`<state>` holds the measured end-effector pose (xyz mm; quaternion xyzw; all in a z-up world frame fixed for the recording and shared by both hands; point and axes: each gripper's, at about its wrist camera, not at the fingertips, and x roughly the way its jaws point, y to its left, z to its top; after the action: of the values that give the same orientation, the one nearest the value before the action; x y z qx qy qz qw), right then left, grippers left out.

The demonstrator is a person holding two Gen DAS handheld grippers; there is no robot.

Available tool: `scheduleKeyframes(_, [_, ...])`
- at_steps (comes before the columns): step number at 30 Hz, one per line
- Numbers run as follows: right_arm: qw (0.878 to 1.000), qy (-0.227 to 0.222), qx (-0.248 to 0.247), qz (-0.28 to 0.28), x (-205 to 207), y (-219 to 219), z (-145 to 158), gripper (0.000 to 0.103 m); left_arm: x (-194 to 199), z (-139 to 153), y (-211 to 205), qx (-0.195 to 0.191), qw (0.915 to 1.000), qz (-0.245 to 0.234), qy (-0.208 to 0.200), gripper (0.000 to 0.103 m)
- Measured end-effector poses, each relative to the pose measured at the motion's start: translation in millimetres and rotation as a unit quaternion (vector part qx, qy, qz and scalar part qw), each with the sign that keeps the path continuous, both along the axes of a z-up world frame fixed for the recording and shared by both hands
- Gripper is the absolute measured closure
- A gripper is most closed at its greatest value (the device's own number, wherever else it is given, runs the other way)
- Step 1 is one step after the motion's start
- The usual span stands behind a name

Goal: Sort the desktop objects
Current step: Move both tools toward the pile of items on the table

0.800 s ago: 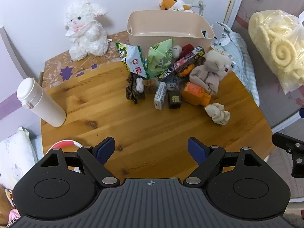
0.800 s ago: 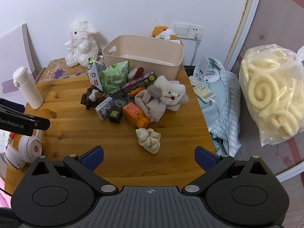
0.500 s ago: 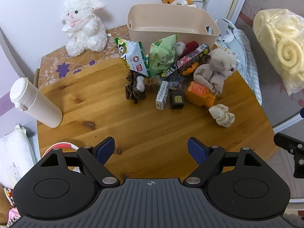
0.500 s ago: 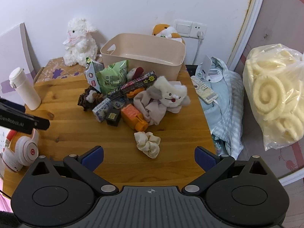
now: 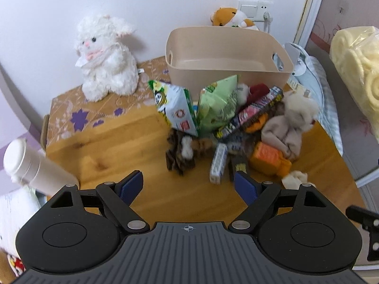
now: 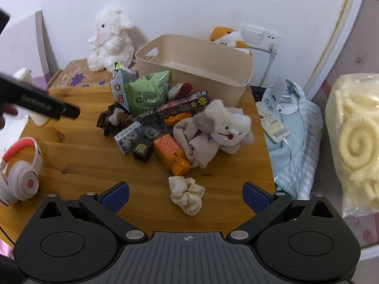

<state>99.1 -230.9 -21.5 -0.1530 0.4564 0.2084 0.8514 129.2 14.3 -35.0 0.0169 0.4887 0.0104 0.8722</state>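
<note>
A heap of small things lies mid-table in front of an empty beige bin (image 5: 227, 54) (image 6: 196, 66): two green snack bags (image 5: 218, 104) (image 6: 146, 92), a long dark candy box (image 6: 175, 108), a white-and-blue carton (image 5: 218, 163) (image 6: 129, 137), a black box (image 6: 142, 150), an orange bottle (image 5: 270, 161) (image 6: 169, 151), a beige plush (image 5: 291, 120) (image 6: 222, 127) and a cream scrunchie (image 6: 186, 194). My left gripper (image 5: 188, 185) hovers open just short of the heap. My right gripper (image 6: 186, 195) is open above the scrunchie, clear of it.
A white plush lamb (image 5: 106, 56) sits at the back left on a patterned cloth. A white flask (image 5: 35, 168) stands at the left edge, white-and-red headphones (image 6: 19, 172) near the front left. Blue bedding (image 6: 291, 137) and a bagged yellow cushion (image 6: 353, 137) lie right of the table.
Both grippers have moved forward toward the heap, the left one farther. In the right wrist view the left gripper's body has risen and slid to the right. Both stay open.
</note>
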Motion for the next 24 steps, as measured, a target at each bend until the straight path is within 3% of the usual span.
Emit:
scheduleKeyframes(10, [1.000,0.018,-0.011,0.014,27.7,4.0,-31.7,0.000,53.3,-39.2,12.5,0.019,0.9997,0.005,0.017,0.018])
scheduleKeyframes(17, [0.999,0.035,-0.003,0.001,46.3,-0.7,-58.6,0.000,87.3,-56.6,21.3,0.049,0.9980,0.025,-0.032,0.018])
scheduleKeyframes(24, [0.998,0.054,-0.008,0.017,50.4,1.5,-83.5,0.000,126.4,-68.6,38.0,0.012,0.9976,0.059,-0.033,0.018])
